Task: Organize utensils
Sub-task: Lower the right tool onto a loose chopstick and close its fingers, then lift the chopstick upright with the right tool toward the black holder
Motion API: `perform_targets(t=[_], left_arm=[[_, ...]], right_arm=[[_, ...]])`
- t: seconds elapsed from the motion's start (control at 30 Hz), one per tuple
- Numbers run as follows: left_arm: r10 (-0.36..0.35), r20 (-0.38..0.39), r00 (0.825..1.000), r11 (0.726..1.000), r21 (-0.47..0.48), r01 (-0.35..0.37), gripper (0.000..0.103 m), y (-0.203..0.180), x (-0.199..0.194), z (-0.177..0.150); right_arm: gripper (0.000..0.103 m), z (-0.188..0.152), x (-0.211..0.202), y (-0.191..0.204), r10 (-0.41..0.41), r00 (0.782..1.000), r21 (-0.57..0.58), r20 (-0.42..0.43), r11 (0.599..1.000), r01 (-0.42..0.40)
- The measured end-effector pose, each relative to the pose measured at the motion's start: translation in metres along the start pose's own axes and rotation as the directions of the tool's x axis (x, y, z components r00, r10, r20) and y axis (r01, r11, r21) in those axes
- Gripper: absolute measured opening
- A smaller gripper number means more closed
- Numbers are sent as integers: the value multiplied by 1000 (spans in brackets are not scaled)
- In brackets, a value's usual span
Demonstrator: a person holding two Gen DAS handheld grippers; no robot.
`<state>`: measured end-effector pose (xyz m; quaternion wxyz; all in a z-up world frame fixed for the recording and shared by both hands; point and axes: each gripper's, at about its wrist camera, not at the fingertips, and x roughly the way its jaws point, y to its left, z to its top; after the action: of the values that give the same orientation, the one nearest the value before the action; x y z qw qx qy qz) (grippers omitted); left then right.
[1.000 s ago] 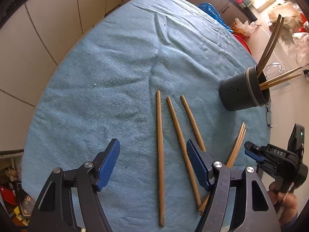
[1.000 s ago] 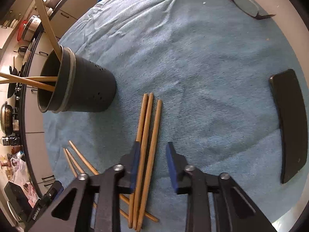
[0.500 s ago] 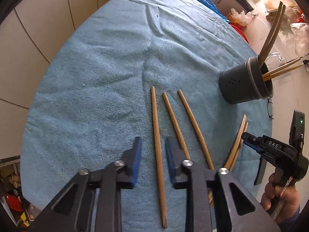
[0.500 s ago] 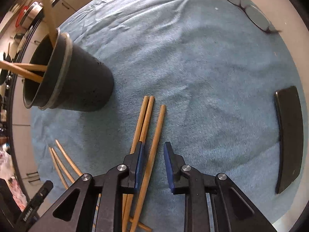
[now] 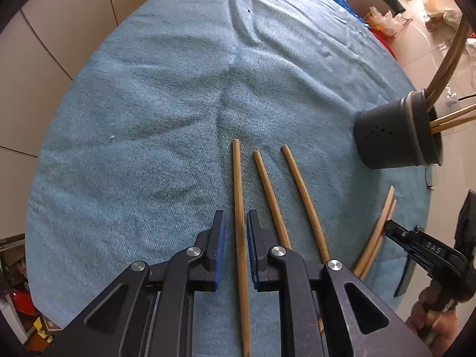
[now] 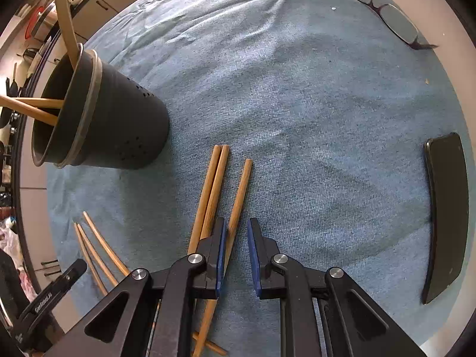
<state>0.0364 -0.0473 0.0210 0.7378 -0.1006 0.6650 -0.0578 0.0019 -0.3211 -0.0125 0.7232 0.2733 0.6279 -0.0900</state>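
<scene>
Three wooden chopsticks lie side by side on the blue cloth. The leftmost chopstick runs between the jaws of my left gripper. Those jaws are closing, with thin gaps showing on both sides of it. My right gripper is closing too. A single chopstick lies between its jaws against the left pad, clear of the right one, and a touching pair sits just left of it. A dark utensil holder with several utensils inside stands at the upper left.
A black phone lies near the cloth's right edge, and glasses lie at the far right. The holder stands at the right in the left wrist view. Cabinets sit beyond the table edge. A hand holds the right gripper.
My left jaws went from wide apart over two chopsticks to narrow around the leftmost one, and the gripper sank closer to the cloth. My right jaws narrowed around the single chopstick.
</scene>
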Motion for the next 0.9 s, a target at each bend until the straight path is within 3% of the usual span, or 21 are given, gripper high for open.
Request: perform_targets(t=[0.1, 0.17, 0.27, 0.5, 0.73, 0.9], left_arm=[[37, 4, 999, 999, 25, -37, 13, -7, 4, 3], [59, 17, 998, 997, 41, -60, 13, -13, 6, 3], [95, 41, 995, 994, 47, -97, 6, -17, 7, 1], [5, 109, 994, 1000, 28, -8, 6, 1, -13, -12], [-61, 290, 955, 995, 95, 35, 6, -7, -70, -33], [-98, 383, 919, 987, 159, 39, 6, -20, -106, -46]], right_arm=[[15, 2, 1, 3, -17, 1000, -33, 2, 999, 17], [10, 4, 3, 13, -30, 1000, -63, 6, 998, 30], [9, 6, 5, 21, -32, 999, -82, 13, 996, 33], [6, -4, -13, -4, 70, 996, -33, 59, 997, -69], [6, -23, -61, -20, 227, 951, -71, 212, 974, -217], [6, -45, -100, -14, 262, 909, -145, 323, 963, -226]])
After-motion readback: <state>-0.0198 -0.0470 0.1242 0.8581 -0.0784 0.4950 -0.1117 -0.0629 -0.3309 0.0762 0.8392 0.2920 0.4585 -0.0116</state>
